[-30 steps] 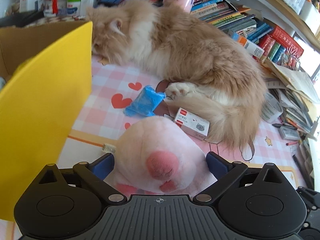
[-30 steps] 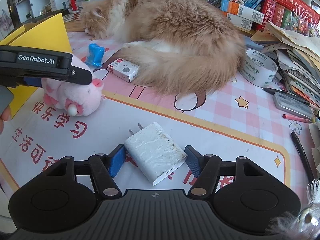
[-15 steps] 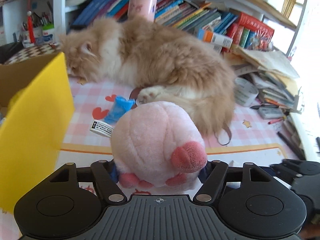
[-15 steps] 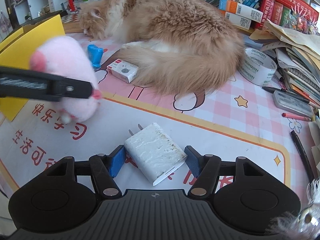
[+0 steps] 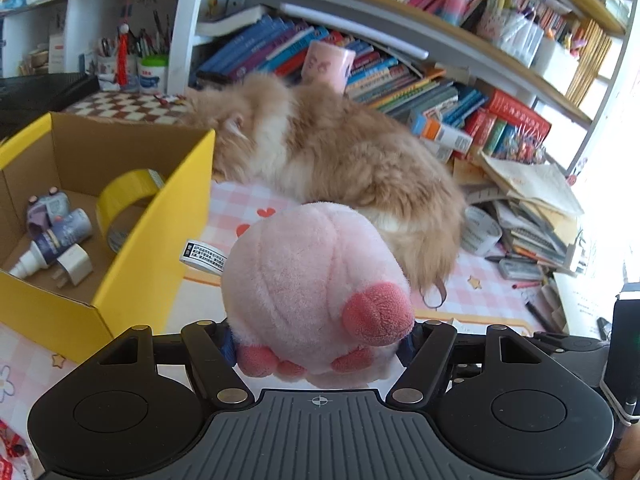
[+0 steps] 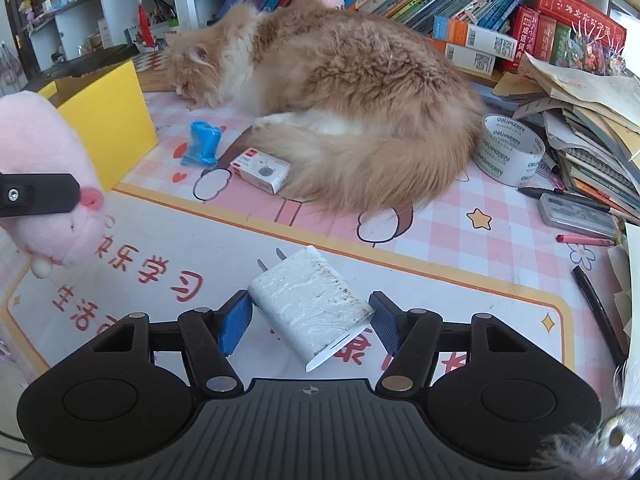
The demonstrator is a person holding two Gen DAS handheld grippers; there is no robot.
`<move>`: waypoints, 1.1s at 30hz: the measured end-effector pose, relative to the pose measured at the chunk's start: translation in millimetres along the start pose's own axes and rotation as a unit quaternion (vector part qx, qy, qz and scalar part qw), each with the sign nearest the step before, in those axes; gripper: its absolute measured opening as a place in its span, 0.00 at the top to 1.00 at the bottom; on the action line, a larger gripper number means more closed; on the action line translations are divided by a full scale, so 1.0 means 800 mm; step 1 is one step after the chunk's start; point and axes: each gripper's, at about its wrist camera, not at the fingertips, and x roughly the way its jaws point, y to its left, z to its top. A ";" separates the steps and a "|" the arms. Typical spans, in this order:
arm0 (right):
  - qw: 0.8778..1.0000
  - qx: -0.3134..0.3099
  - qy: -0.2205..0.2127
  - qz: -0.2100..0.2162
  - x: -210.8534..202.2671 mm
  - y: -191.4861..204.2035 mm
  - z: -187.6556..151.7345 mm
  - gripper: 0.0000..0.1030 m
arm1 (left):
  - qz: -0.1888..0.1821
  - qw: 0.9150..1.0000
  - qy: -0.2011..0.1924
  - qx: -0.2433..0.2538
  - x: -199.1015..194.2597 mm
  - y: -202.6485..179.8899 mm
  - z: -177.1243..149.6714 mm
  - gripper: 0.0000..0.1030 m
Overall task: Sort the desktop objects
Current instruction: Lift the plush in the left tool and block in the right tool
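A pink plush toy (image 5: pixel 316 288) is clamped between the blue pads of the left gripper (image 5: pixel 320 344) and is held in the air above the desk mat (image 6: pixel 400 288), just beside the yellow cardboard box (image 5: pixel 160 264). The jaws closed on the toy within the last second. A white sewn-in label with small print, too fine to be read, hangs from the toy's left side.

The box is open at the top; inside are seen a roll of yellow tape (image 5: pixel 128 196), a small spray bottle (image 5: pixel 52 244), a white plug (image 5: pixel 76 268) and a purple item that cannot be made out.

The right gripper (image 6: pixel 310 320) is closed on a white charger (image 6: pixel 310 308) with two prongs pointing away — the pads press its sides, low over the mat.

A long-haired orange and white cat (image 6: pixel 340 108) lies across the middle of the desk and takes up much of the room behind both tools. Against its tail rests a small white box with a red edge (image 6: pixel 260 170), and near it lies a blue wrapped item (image 6: pixel 202 142). To the right, a roll of clear tape (image 6: pixel 508 152) printed "deli PIZEN" stands beside stacked papers and pens. Open mat, printed with red Chinese characters, lies between the charger and the yellow box.
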 end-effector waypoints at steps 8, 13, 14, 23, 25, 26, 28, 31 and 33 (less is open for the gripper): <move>1.000 0.016 -0.025 0.001 -0.037 0.021 0.008 0.40 | -0.025 0.999 -0.022 0.027 -0.024 -0.001 0.009 0.32; 0.999 0.032 -0.043 -0.007 -0.063 0.044 0.009 0.40 | -0.051 0.998 -0.025 0.042 -0.040 0.009 0.010 0.32; 0.998 0.035 -0.046 -0.009 -0.068 0.049 0.008 0.40 | -0.055 0.997 -0.025 0.047 -0.043 0.012 0.010 0.32; 0.996 0.063 -0.057 -0.038 -0.089 0.098 -0.008 0.40 | -0.084 0.993 -0.032 0.072 -0.077 0.051 -0.001 0.32; 0.995 0.069 -0.059 -0.043 -0.092 0.112 -0.012 0.40 | -0.086 0.993 -0.030 0.072 -0.086 0.065 -0.004 0.32; 0.995 0.072 -0.057 -0.046 -0.093 0.120 -0.014 0.40 | -0.087 0.993 -0.029 0.071 -0.092 0.073 -0.006 0.32; 0.995 0.073 -0.052 -0.048 -0.094 0.137 -0.018 0.40 | -0.084 0.994 -0.033 0.068 -0.104 0.090 -0.012 0.32; 0.996 0.064 -0.052 -0.044 -0.101 0.166 -0.023 0.40 | -0.080 0.995 -0.028 0.056 -0.118 0.117 -0.020 0.32; 0.996 0.060 -0.056 -0.046 -0.108 0.185 -0.027 0.40 | -0.081 0.995 -0.022 0.054 -0.125 0.134 -0.027 0.32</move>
